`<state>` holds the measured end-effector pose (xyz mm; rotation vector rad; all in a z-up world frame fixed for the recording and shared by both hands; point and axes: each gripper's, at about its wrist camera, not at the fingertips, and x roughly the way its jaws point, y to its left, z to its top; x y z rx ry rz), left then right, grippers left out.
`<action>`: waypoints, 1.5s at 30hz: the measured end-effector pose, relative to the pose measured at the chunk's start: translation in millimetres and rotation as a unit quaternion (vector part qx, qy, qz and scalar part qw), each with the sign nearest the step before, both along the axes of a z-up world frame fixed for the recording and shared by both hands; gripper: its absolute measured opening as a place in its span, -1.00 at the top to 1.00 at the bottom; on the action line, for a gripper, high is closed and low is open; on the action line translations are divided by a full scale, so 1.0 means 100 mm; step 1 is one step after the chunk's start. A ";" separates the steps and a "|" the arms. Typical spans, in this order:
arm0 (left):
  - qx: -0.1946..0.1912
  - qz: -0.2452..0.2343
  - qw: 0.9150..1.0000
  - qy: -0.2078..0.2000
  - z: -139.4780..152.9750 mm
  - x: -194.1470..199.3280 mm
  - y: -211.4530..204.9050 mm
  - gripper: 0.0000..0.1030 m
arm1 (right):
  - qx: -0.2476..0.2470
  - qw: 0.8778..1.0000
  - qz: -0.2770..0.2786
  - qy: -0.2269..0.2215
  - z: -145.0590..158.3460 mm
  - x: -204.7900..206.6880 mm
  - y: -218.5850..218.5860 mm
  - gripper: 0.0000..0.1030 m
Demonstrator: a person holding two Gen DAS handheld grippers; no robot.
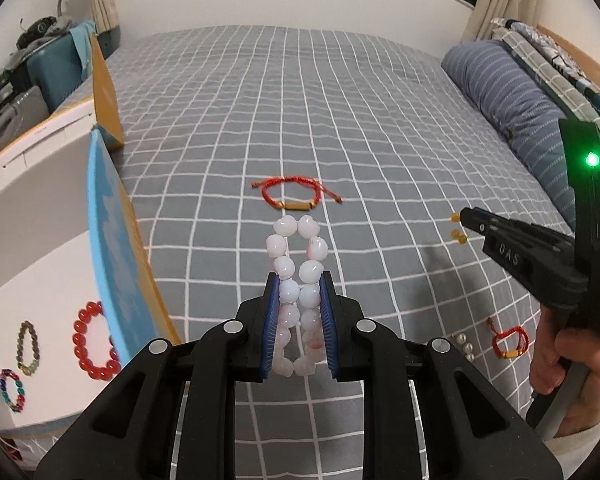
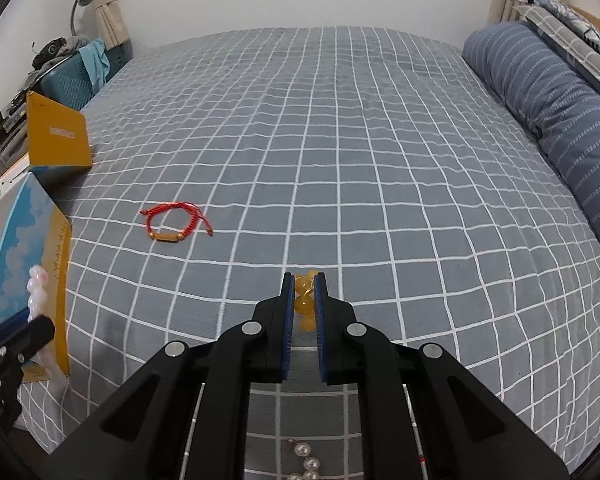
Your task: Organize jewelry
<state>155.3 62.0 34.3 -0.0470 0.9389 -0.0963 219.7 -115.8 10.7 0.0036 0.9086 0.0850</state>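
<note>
Left gripper [image 1: 299, 300]: clamped on the pink bracelet [image 1: 298, 276], squeezed flat so both strands run out past the tips, clear of the bed [image 1: 340, 120].
Right gripper [image 2: 304, 300]: closed tight on amber beads [image 2: 303, 294]; probably a bracelet, but only a few beads show.
Box [image 1: 40, 280]: open at the left, near the left gripper, three bracelets already in it.
Left on the bed: red cord bracelet [image 1: 290, 196], small red one [image 1: 508, 342], pearls [image 1: 462, 344] cut off by the gripper.

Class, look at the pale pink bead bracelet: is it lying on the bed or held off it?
Held off it. The left tongs are shut on the pink bracelet, which sticks out past their tips above the bed.
</note>
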 end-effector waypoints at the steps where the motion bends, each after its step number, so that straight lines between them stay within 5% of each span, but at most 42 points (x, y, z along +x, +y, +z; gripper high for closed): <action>1: -0.001 0.002 1.000 -0.003 0.03 0.00 0.02 0.63 | 0.000 1.000 0.001 -0.002 0.02 -0.01 0.02 0.82; 24: -0.006 0.045 0.998 -0.043 0.52 -0.21 0.56 0.63 | -0.002 0.998 0.052 -0.044 0.48 -0.29 0.70 0.82; 45: -0.002 0.121 0.991 -0.055 0.78 -0.67 1.45 0.63 | -0.002 0.990 0.122 -0.069 0.86 -0.62 1.70 0.82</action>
